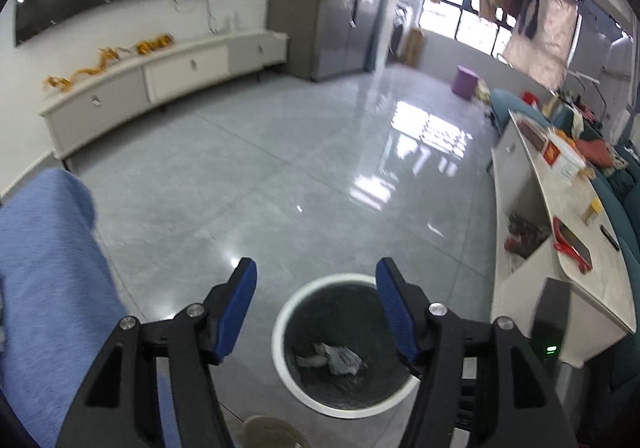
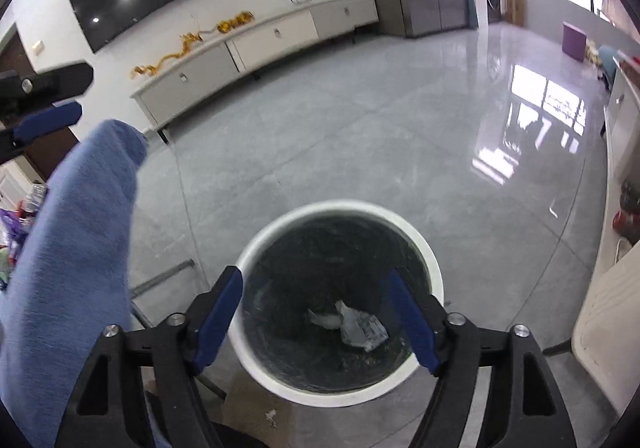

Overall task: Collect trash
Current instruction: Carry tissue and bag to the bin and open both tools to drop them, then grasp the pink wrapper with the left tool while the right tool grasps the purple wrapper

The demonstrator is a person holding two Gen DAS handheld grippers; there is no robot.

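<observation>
Crumpled paper trash [image 2: 356, 326] is already lying inside the white-rimmed bin [image 2: 434, 268]. The right gripper [image 2: 316, 320] and left gripper [image 1: 316, 308] are both hanging spread and empty above it. A small scrap [image 2: 271, 415] is lying on the floor at the bin's 7 o'clock, apparently uncollected. A blue-clad leg [image 2: 72, 248] is crowding the bin's 9 o'clock side.

Blue cloth [image 1: 48, 288] cut off left.

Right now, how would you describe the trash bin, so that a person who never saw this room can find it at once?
On the shiny grey tile floor, near the end of the white counter, stands a round trash bin directly below both open grippers. It has a thick white rim and a dark liner, with crumpled white paper at the bottom. Unlike the purple box by the window, it is round and open.
</observation>
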